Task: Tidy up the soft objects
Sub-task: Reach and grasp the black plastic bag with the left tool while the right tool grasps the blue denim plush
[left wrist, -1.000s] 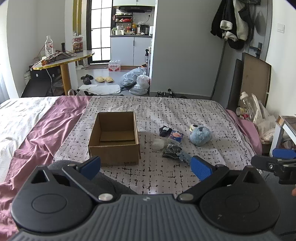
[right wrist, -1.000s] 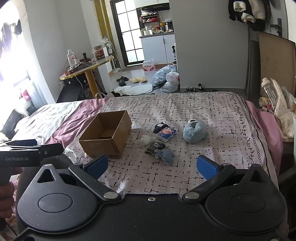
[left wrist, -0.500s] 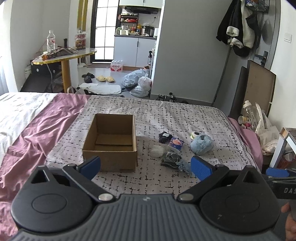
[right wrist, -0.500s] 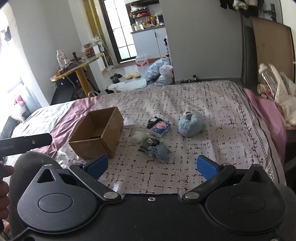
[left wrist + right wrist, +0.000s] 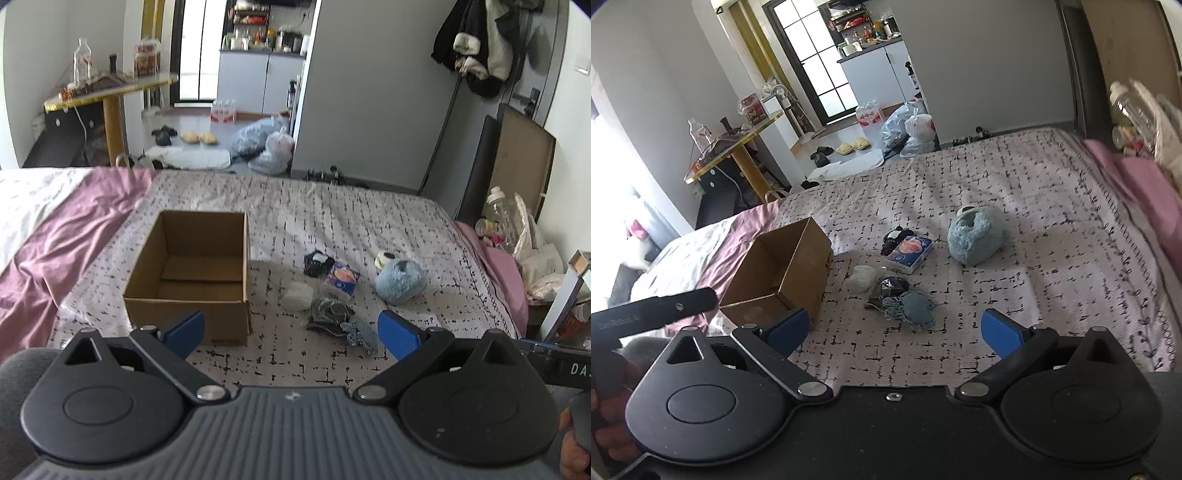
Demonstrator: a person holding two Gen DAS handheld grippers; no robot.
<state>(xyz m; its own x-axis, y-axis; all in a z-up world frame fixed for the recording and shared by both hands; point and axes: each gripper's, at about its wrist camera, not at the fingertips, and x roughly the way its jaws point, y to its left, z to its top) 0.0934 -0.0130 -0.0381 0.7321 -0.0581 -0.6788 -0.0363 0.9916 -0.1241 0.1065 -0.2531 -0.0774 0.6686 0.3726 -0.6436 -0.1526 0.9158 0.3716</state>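
An open, empty cardboard box sits on the patterned bedspread. To its right lie a blue plush toy, a tissue pack, a black soft item, a white ball, a dark bundle and a blue knitted piece. My left gripper is open and empty, short of the box and the pile. My right gripper is open and empty, just short of the knitted piece.
The bed has a pink sheet on its left and a pink edge on the right with bottles and bags beside it. A yellow table and bags on the floor lie beyond the bed.
Both grippers have moved forward over the bed toward the box and the pile; the right one has also tilted down. Both stay open.
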